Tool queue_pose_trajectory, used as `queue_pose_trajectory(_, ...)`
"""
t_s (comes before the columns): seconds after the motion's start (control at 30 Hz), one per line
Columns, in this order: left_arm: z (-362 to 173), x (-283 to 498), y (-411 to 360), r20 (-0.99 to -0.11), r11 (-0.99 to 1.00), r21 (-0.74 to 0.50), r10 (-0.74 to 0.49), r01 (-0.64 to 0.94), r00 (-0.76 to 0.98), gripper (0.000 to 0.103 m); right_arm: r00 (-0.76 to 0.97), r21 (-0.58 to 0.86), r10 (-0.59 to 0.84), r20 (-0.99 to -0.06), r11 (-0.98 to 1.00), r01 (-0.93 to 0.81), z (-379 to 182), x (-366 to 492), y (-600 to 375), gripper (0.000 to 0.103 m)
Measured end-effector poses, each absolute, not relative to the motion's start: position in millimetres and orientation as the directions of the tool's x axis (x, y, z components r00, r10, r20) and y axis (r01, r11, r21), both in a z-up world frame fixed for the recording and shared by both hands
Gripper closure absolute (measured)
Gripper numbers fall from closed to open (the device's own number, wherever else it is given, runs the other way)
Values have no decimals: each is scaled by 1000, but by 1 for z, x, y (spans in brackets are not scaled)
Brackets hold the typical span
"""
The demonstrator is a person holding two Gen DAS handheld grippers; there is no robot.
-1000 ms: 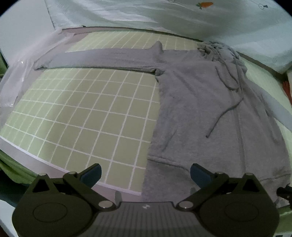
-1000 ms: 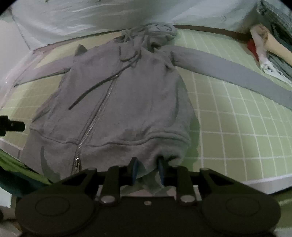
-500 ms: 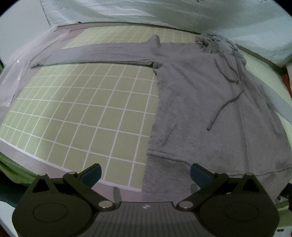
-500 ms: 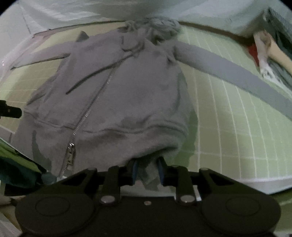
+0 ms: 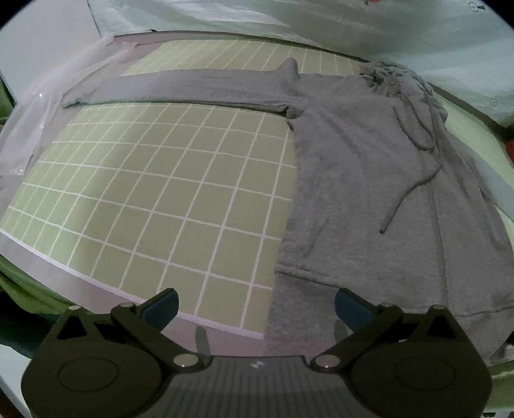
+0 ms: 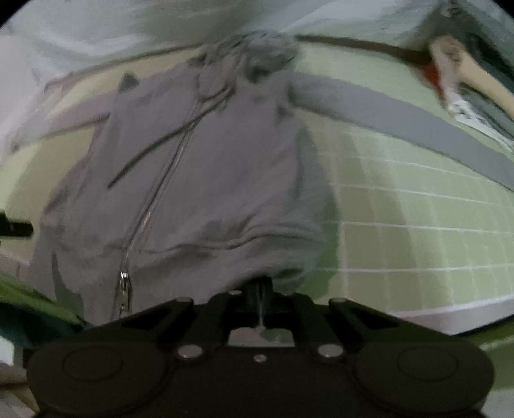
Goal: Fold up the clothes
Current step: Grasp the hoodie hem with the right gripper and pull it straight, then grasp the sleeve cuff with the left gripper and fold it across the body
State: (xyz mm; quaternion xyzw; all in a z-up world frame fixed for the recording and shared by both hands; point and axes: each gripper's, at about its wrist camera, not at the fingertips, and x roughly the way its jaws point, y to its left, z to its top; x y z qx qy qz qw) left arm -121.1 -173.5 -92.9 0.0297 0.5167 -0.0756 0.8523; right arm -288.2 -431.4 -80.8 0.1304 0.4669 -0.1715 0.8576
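Note:
A grey zip hoodie lies face up on a green grid mat, sleeves spread to both sides and the hood at the far end. My left gripper is open and empty, hovering at the hoodie's near left hem corner. My right gripper is shut on the hoodie's bottom hem at its right side, and the hem is lifted and bunched there. The right wrist view is blurred by motion.
The mat's near edge runs just ahead of my left gripper. A pale sheet lies behind the mat. A pile of other items sits at the far right. Green cloth hangs below the near edge.
My right gripper has closed tighter on the hem and lifted it, bunching the right bottom of the hoodie. My left gripper stays open and has shifted slightly nearer the hem.

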Motion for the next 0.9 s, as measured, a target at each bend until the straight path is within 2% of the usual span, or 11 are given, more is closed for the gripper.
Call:
queue_pose_trajectory(0.13, -94, -120, -172, -886, 987, -28, -96, 155, 453, 1, 498, 104, -214, -841, 838, 535, -67, -310, -458, 102)
queue_pose_trajectory(0.27, -95, -116, -169, -888, 990, -35, -93, 136, 450, 1, 379, 58, -237, -894, 779, 624, -95, -317, -479, 103)
queue_pose_trajectory(0.37, -92, -113, -165, -883, 992, -35, -89, 125, 461, 1, 389, 100, -223, -894, 748, 657, -92, -321, -487, 100)
queue_pose_trajectory(0.43, -89, -111, -162, -879, 992, -35, -86, 118, 468, 1, 413, 76, -258, -873, 765, 639, -81, -318, -483, 82)
queue_pose_trajectory(0.47, -88, -110, -160, -878, 993, -34, -84, 113, 471, 1, 425, 71, -268, -865, 772, 631, -78, -315, -481, 60)
queue_pose_trajectory(0.5, -87, -108, -157, -877, 994, -34, -81, 108, 474, 1, 441, 71, -270, -856, 784, 617, -75, -311, -479, 50)
queue_pose_trajectory(0.57, -84, -102, -152, -872, 995, -32, -74, 94, 485, 1, 472, 73, -261, -842, 811, 580, -71, -298, -474, 41)
queue_pose_trajectory(0.6, -82, -99, -149, -867, 996, -31, -71, 88, 493, 1, 481, 70, -257, -838, 825, 561, -70, -290, -471, 27)
queue_pose_trajectory(0.67, -78, -91, -141, -859, 997, -29, -64, 75, 508, 1, 502, 62, -249, -828, 850, 524, -67, -274, -465, 11)
queue_pose_trajectory(0.73, -75, -80, -130, -852, 998, -28, -54, 59, 522, 1, 533, 56, -245, -810, 873, 485, -62, -257, -455, 4)
queue_pose_trajectory(0.9, -67, -35, -98, -840, 999, -31, -30, 7, 542, 1, 529, 56, -226, -818, 884, 465, -59, -208, -434, 0)
